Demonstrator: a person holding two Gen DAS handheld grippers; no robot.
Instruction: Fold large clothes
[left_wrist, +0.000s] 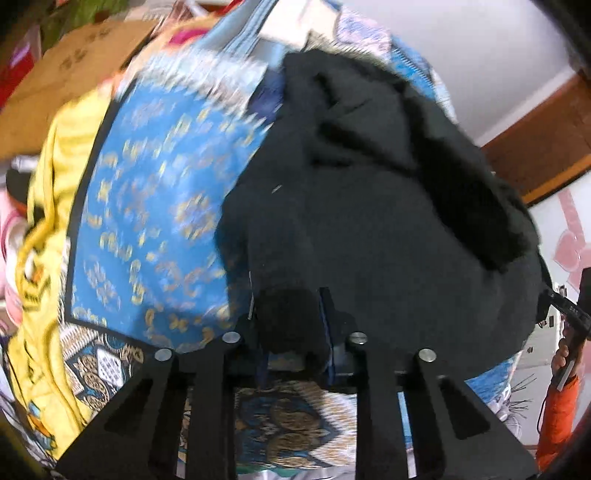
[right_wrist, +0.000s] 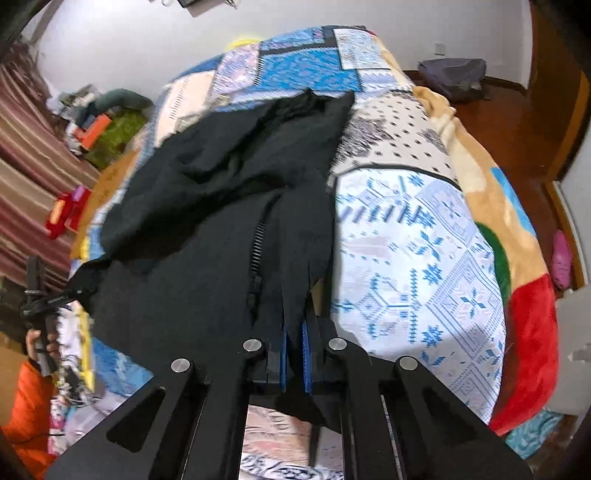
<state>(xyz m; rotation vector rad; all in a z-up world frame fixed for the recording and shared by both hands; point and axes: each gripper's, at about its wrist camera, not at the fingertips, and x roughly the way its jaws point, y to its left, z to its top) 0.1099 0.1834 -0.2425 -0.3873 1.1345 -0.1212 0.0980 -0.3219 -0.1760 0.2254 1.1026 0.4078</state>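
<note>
Both tongs are clamped on the black jacket (right_wrist: 221, 206) spread across the patchwork bedspread (right_wrist: 417, 236): your left gripper (left_wrist: 291, 325) pinches a bunched edge, your right gripper (right_wrist: 294, 354) the hem beside the zipper (right_wrist: 258, 240), likely so you can lift and fold.

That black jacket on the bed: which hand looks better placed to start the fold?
Probably the right. The right gripper pinches the black jacket at its front edge beside the zipper; the left gripper holds a thick bunch.
</note>
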